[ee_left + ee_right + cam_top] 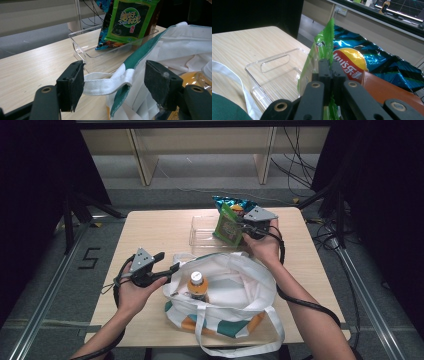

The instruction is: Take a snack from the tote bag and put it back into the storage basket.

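A green snack bag (227, 225) stands in a clear plastic bin (202, 234) at the back of the table. My right gripper (241, 227) is shut on its edge (322, 47). Behind it leans a blue chip bag (231, 202), also seen in the right gripper view (372, 62). A white tote bag (240, 280) with green trim lies open at the front, with an orange drink bottle (197, 286) upright inside. My left gripper (168, 262) is open at the tote's left rim. A white strap (107, 83) runs between its jaws, against the left pad (73, 83).
The wooden table (150, 230) has bare room to the left of the bin and the tote. Its front edge is close below the tote. Black stands and cables flank the table, and pale shelving (200, 150) is behind it.
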Demonstrator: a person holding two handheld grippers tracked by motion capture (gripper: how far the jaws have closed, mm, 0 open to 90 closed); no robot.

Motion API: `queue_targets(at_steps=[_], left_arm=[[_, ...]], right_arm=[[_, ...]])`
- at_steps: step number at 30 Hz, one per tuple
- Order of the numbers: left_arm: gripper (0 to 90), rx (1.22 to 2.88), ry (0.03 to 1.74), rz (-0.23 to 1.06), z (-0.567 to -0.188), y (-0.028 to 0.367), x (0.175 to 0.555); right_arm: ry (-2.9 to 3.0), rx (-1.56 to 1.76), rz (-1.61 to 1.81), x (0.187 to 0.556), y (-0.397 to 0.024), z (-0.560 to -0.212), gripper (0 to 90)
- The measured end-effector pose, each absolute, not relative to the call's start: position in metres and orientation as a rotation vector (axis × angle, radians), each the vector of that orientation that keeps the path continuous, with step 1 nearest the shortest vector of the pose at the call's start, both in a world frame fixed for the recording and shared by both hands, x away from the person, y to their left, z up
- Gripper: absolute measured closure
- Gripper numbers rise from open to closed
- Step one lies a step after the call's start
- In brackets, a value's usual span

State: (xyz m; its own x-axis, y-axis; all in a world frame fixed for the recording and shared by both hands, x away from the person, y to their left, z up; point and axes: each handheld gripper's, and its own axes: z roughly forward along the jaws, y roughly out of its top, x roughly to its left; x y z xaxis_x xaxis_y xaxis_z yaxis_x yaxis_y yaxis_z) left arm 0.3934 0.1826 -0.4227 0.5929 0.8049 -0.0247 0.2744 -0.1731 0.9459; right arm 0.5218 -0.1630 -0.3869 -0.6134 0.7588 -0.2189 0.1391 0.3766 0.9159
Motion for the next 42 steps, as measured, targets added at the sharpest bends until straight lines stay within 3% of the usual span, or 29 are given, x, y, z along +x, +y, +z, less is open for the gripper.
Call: queue_targets(at_steps=[42], left_arm=[[32.0, 1.732, 0.893, 0.607, -0.422, 0.183, 0.393]], right_arm=[[2.009, 0.792, 1.234, 0.522, -0.158, -0.402, 89.8]])
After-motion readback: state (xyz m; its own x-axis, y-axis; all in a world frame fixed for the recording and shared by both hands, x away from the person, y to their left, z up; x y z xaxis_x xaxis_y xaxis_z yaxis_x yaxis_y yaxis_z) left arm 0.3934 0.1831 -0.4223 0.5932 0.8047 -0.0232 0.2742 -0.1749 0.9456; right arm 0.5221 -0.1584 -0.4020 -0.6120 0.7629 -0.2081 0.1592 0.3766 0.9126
